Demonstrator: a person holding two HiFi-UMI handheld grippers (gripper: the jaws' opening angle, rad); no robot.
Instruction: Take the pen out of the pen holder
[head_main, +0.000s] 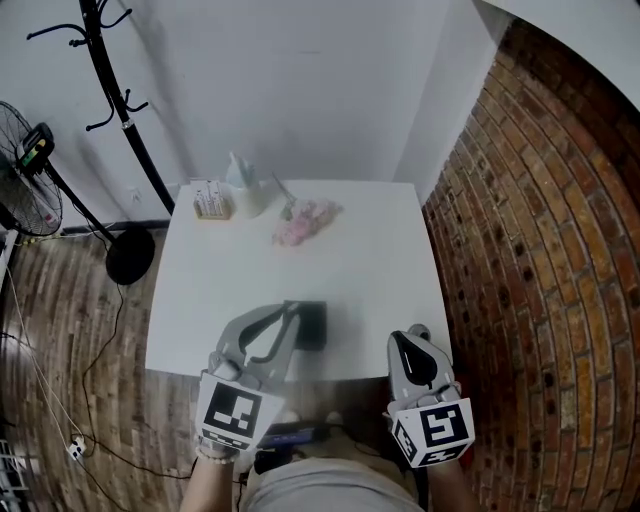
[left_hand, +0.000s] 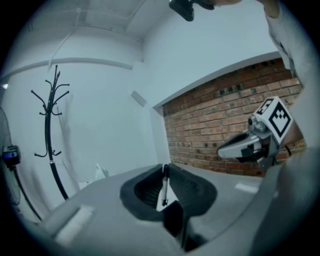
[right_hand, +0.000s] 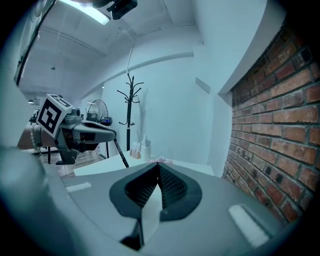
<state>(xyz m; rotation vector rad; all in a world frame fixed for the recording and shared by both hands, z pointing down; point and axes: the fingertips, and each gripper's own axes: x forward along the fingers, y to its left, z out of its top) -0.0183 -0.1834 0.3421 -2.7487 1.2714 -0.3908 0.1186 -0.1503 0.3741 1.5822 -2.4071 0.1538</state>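
The white worktop (head_main: 350, 270) fills the middle of the head view. At its near edge, lower left of centre, are the left tongs (head_main: 292, 306). Lower right, the right tongs (head_main: 418, 333) are clenched tip to tip with nothing between them. The dark pen holder (head_main: 313, 327) sits just under the left tongs' tips. A pink bundle (head_main: 303, 222) lies toward the upper edge. The left tongs grasp a thin pen (left_hand: 163, 186), upright, just above the holder.
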